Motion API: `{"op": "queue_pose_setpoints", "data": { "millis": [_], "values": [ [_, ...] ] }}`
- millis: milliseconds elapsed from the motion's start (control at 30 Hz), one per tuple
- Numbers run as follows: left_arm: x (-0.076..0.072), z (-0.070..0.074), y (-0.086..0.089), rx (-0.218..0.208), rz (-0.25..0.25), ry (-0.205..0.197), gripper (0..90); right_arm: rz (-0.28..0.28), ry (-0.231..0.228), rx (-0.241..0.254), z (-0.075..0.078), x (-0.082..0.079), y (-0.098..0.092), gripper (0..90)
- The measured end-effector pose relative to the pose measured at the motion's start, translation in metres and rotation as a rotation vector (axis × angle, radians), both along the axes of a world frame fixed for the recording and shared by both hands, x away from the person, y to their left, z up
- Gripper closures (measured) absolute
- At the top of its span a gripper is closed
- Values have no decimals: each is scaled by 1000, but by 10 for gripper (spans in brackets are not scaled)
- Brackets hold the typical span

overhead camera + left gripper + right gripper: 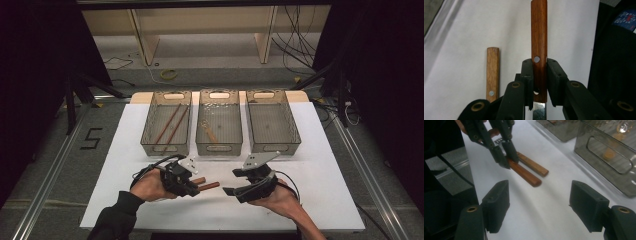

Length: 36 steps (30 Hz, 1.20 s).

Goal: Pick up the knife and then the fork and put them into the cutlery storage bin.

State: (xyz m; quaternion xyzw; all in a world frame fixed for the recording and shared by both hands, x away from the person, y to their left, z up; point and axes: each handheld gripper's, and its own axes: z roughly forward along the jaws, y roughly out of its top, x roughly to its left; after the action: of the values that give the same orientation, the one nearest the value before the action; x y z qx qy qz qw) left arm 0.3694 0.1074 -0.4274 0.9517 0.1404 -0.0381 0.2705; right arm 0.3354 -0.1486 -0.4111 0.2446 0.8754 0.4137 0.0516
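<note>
High view: the left hand-held gripper [192, 186] clamps a wood-handled utensil [209, 186] above the white surface [320, 200].

Left gripper view: stiff, smooth handle [539, 37], light; grip near the rivet.

Right gripper view: right hand-held gripper [544, 207] gapes, holding nothing.

I see bare sheet [310, 190] between my grippers and the three bins [219, 124]; the second handle [492, 72] lies beside my left.

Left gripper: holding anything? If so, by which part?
Yes. The left gripper is shut on a wooden-handled utensil, jaws clamped on the handle near its metal end. The right gripper is open, holding nothing.
</note>
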Motion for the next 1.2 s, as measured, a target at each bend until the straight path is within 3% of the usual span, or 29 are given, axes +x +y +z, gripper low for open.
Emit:
{"op": "queue_pose_setpoints", "data": {
  "millis": [467, 800, 1200],
  "values": [
    [1, 5, -22, 10, -51, 42, 764, 100, -64, -123, -9, -12, 25, 370],
    [-2, 6, -32, 24, -91, 69, 764, 159, -136, -219, -17, -16, 32, 414],
    [-5, 6, -39, 45, -120, 85, 764, 198, -209, -299, -23, -24, 38, 533]
  ]
}}
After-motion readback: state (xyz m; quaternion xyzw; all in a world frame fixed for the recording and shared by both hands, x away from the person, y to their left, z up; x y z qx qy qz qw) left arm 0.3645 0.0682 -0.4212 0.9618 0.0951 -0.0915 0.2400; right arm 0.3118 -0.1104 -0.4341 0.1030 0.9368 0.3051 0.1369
